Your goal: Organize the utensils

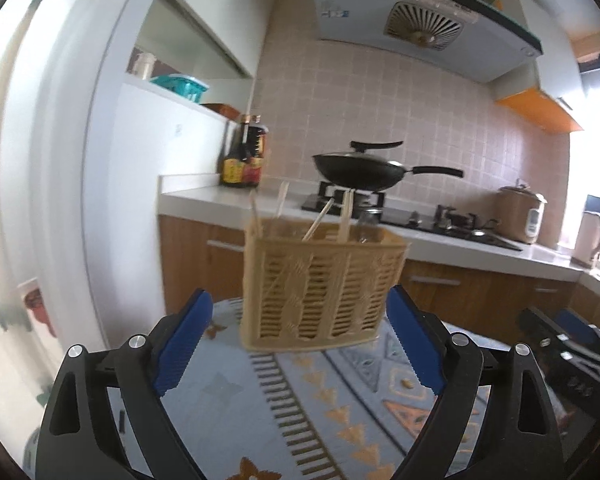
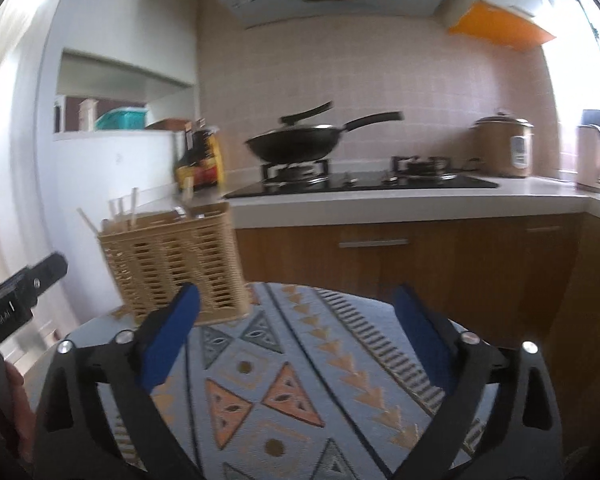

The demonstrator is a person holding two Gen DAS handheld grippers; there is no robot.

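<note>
In front of you is a round table (image 2: 512,344) under a pale blue cloth (image 1: 300,408) patterned with orange triangles and dark stripes. A beige slatted utensil basket (image 1: 320,288) stands on the cloth toward its far edge, with chopsticks (image 1: 320,216) sticking up from it. A small tan crumb-like bit (image 1: 407,382) lies on the cloth nearer you.
</note>
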